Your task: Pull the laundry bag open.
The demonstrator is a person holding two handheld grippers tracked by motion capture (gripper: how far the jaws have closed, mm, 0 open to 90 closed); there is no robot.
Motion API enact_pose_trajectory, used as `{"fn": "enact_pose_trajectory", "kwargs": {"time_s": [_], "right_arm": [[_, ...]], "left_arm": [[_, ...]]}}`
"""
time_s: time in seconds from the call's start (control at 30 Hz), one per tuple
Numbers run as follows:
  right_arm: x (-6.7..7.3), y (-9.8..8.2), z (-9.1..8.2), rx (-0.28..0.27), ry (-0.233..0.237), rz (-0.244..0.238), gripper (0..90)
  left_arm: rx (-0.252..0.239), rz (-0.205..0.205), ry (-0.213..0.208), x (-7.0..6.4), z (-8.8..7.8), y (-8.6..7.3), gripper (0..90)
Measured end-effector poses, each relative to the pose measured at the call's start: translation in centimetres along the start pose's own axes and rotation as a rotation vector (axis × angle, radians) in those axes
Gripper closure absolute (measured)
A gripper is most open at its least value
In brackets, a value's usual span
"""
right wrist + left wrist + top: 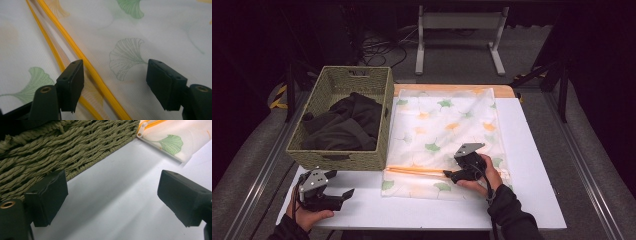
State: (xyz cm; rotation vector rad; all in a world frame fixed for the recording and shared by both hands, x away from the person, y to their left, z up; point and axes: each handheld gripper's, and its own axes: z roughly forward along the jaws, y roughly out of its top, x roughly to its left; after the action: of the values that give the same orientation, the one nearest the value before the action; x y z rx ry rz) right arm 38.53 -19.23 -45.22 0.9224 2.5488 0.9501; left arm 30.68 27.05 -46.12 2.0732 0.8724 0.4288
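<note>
Both grippers gape wide and hold nothing. The right gripper (451,175) straddles the mesh bag's (447,120) orange zipper (82,60), seemingly ready to spread it; the left gripper (343,196) idles beside the basket (337,159).

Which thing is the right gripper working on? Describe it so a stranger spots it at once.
Start at the white table and find the woven basket of dark clothes on its left. Right beside it lies a flat white mesh bag printed with green and orange leaves. Its orange zipper, open along the near edge under the right gripper, sets it apart.
</note>
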Motion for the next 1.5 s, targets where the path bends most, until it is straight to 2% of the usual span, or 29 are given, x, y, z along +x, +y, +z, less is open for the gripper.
{"fn": "enact_pose_trajectory", "kwargs": {"time_s": [0.33, 0.4, 0.57, 0.67, 0.83, 0.9, 1.03, 1.13, 1.27, 1.37, 1.5], "right_arm": [[-0.3, 0.6, 0.1, -0.028, -0.027, 0.008, 30.9], [-0.1, 0.8, 0.7, -0.008, -0.016, -0.008, 29.9], [-0.3, 0.8, 0.9, -0.011, 0.002, -0.008, 30.9], [-0.6, 0.9, 0.8, -0.015, 0.004, -0.011, 40.2], [-1.4, 1.0, 0.7, -0.014, -0.003, 0.017, 59.9], [-1.5, 1.0, 0.7, -0.013, -0.005, 0.023, 62.1], [-1.7, 1.1, 0.7, -0.018, -0.029, 0.035, 74.5], [-1.8, 1.2, 0.7, -0.022, -0.046, 0.027, 85.8], [-1.5, 1.4, 0.6, -0.026, -0.066, 0.006, 88.3], [-1.3, 2.0, -0.2, -0.07, -0.083, 0.0, 88.6], [-0.9, 2.9, -1.4, -0.136, -0.122, -0.009, 88.8]], "left_arm": [[0.001, 0.002, -0.008, 0.0, 0.2, 0.0, 10.6], [-0.001, 0.001, -0.013, 0.0, 0.1, 0.0, 10.6], [-0.01, -0.002, -0.016, 0.0, 0.0, 0.1, 10.6], [-0.011, 0.0, -0.012, 0.0, 0.0, 0.1, 10.6], [-0.012, -0.001, -0.019, 0.0, 0.0, 0.1, 10.6], [-0.011, -0.002, -0.017, 0.0, 0.0, 0.1, 10.6], [-0.013, 0.004, -0.013, 0.0, 0.0, 0.2, 10.6], [-0.025, 0.004, -0.015, 0.1, -0.3, 0.3, 10.5], [-0.046, 0.002, -0.012, 0.2, -0.6, 0.6, 10.5], [-0.074, 0.0, -0.013, 0.2, -1.1, 0.9, 10.4], [-0.099, 0.027, -0.003, 0.1, -1.9, 1.7, 10.1]]}}
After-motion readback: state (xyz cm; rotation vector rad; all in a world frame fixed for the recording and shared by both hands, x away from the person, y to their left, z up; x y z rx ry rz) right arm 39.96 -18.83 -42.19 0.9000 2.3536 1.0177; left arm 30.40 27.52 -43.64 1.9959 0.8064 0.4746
